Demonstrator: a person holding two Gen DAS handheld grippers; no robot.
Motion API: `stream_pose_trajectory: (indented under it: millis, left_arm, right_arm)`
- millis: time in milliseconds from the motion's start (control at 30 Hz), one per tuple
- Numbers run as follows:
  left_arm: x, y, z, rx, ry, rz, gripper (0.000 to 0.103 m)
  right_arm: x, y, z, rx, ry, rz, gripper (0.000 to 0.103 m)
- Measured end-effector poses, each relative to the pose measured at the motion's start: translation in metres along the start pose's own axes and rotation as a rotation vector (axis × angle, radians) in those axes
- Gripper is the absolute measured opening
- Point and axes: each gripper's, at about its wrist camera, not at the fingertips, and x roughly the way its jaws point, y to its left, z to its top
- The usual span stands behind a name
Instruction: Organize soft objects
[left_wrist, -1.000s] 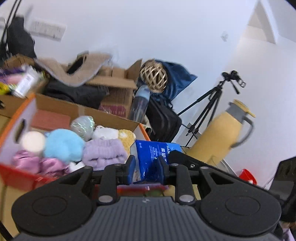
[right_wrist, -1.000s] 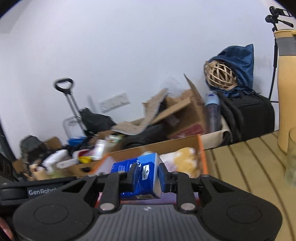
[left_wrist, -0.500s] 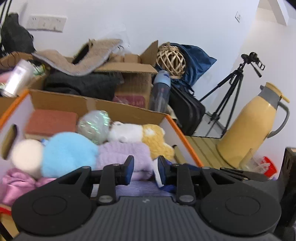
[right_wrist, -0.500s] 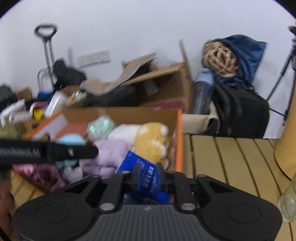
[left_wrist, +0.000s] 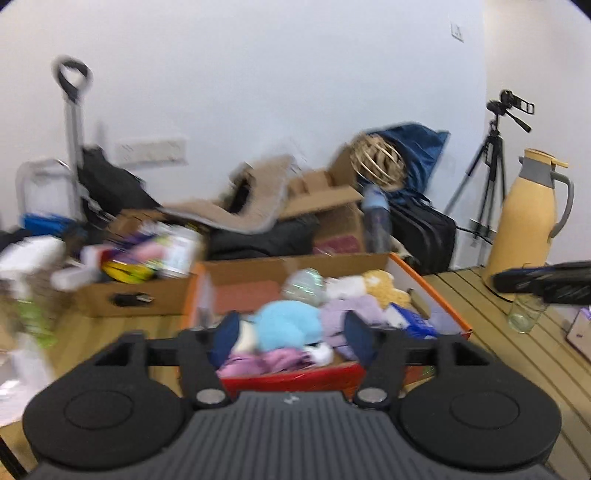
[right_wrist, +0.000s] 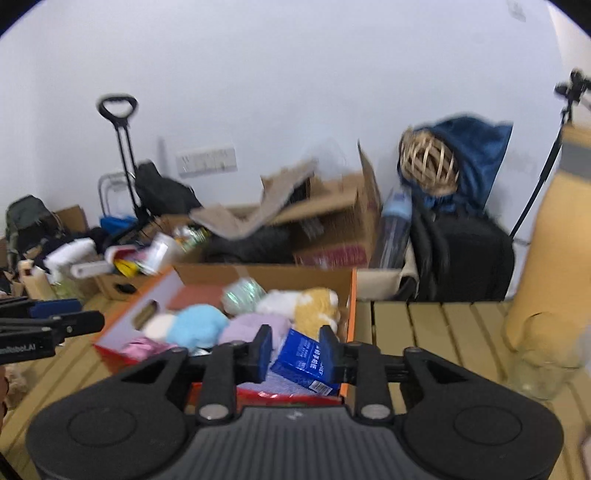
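Observation:
An orange-rimmed cardboard box on the slatted table holds a light blue plush, a lilac plush and a yellow-and-white plush. A blue tissue pack lies in the box's near right corner. My left gripper hovers before the box, its jaws opening wide with nothing between them. My right gripper is opening just above the pack. The pack shows between its fingers, but the pads do not press it.
A yellow thermos jug and a glass stand on the table right of the box. Behind it are open cardboard boxes, a black bag, a wicker ball and a tripod.
Both grippers held the blue pack a second ago. It now lies in the box; both have let go and drawn back, and the left jaws have spread wide.

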Motion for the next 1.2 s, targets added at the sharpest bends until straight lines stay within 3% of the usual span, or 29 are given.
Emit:
stream_pose_trajectory:
  millis: [233,333,400,500,600,733,900,1200]
  left_arm:
    - [-0.129,-0.003,-0.054,0.022,-0.124,0.118,0.085]
    - [-0.189,-0.011,-0.082,-0.015,-0.162,0.13,0.09]
    - [-0.233,-0.018,-0.102,-0.024,-0.199,0.114,0.1]
    - [-0.286,-0.026,-0.127,-0.044,-0.239,0.11,0.102]
    - [-0.325,-0.034,-0.146,-0.067,-0.256,0.106,0.103]
    - [-0.365,-0.038,-0.168,-0.088,-0.299,0.104,0.103]
    - [-0.391,-0.049,-0.183,-0.078,-0.291,0.112,0.103]
    - [-0.423,-0.051,-0.194,-0.07,-0.33,0.111,0.103]
  right_arm:
    - [-0.125,0.024,-0.048,0.027,-0.101,0.035,0.048]
    - [-0.182,0.044,-0.081,-0.004,-0.146,0.019,0.056]
    - [-0.222,0.056,-0.105,-0.025,-0.18,0.021,0.064]
    - [-0.272,0.07,-0.137,-0.04,-0.225,0.027,0.073]
    - [-0.315,0.084,-0.17,-0.066,-0.247,0.026,0.075]
    - [-0.352,0.095,-0.201,-0.052,-0.277,0.032,0.079]
    - [-0.381,0.099,-0.235,-0.024,-0.291,0.025,0.081]
    - [-0.404,0.111,-0.258,-0.044,-0.278,0.032,0.081]
